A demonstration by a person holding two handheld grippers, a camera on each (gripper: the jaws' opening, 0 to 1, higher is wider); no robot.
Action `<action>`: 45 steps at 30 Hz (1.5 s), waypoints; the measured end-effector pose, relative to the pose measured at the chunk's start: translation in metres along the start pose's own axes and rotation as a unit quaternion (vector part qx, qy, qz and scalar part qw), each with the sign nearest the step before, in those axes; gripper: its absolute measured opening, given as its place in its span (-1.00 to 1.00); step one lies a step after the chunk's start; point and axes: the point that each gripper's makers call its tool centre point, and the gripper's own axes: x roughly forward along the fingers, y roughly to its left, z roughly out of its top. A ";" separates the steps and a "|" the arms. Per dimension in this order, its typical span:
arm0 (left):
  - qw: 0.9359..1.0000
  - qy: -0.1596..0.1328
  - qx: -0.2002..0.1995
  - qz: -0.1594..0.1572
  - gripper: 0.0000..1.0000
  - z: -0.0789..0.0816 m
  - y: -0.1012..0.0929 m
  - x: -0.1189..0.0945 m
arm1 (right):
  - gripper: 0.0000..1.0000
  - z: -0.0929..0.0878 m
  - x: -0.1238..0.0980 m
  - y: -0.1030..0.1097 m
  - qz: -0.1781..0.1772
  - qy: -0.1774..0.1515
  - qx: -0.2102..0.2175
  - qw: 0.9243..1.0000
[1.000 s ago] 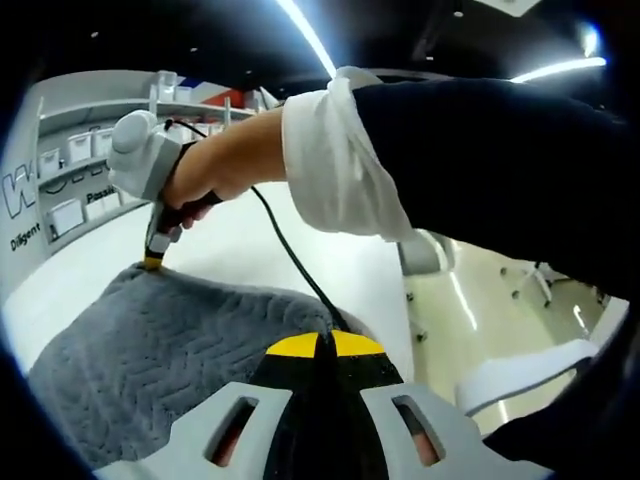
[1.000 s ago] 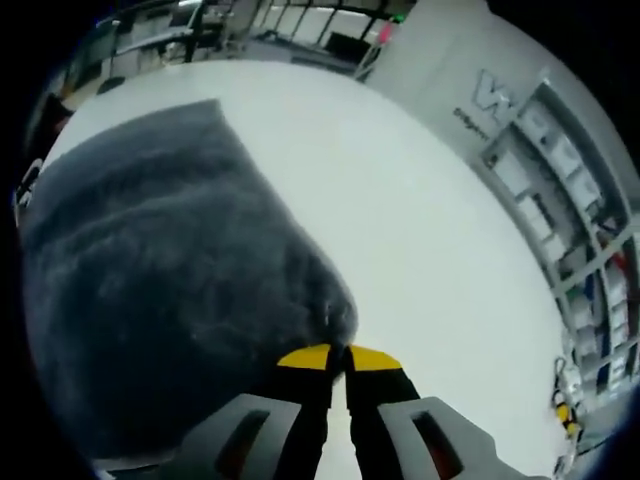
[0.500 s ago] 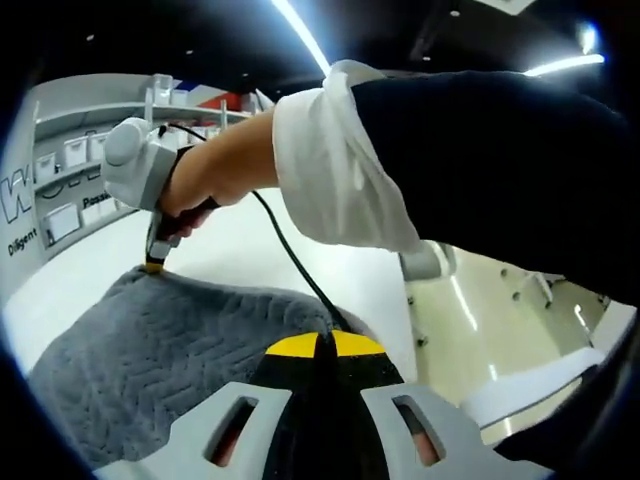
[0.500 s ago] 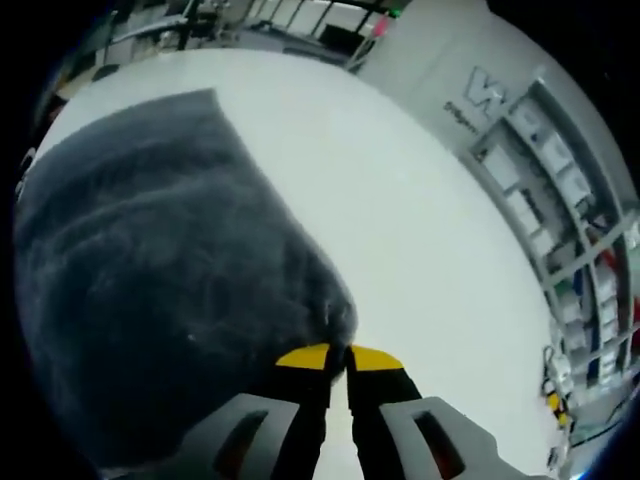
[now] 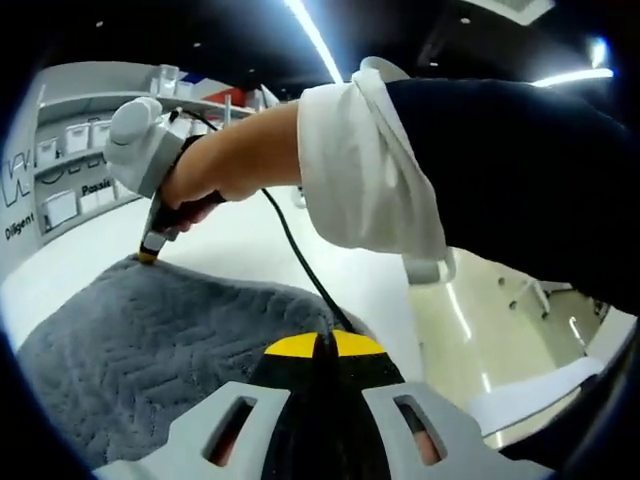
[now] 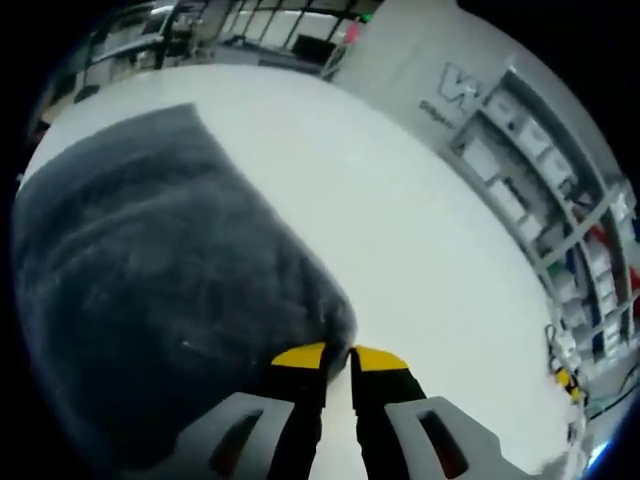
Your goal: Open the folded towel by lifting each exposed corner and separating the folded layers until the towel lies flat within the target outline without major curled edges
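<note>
On white table [image 6: 420, 250] — grey towel [image 6: 150, 290], long axis away from right gripper [image 6: 338, 358].

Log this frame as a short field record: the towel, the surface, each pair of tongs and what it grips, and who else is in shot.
towel: grey towel, lying on the table
surface: white table
left tongs: shut on the towel's near edge
right tongs: shut on a towel corner
person: hand holding the right tongs, white cuff, dark sleeve
background: shelving

A lab-like hall: wall shelving [image 6: 560, 200] with white bins [image 5: 60, 208], ceiling strip lights [image 5: 315, 38].
</note>
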 end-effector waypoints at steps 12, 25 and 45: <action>1.000 -0.011 0.014 0.007 -0.92 0.001 -0.001 -0.008 | -0.94 0.007 -0.006 -0.006 -0.001 -0.022 0.048 0.999; 0.998 -0.037 -0.021 0.035 -0.94 0.011 0.018 -0.035 | -0.96 0.024 -0.016 -0.015 -0.009 -0.040 0.080 0.996; 0.996 -0.061 -0.039 0.055 -0.95 0.017 0.043 -0.082 | -1.00 0.068 -0.029 -0.017 -0.014 -0.044 0.081 0.996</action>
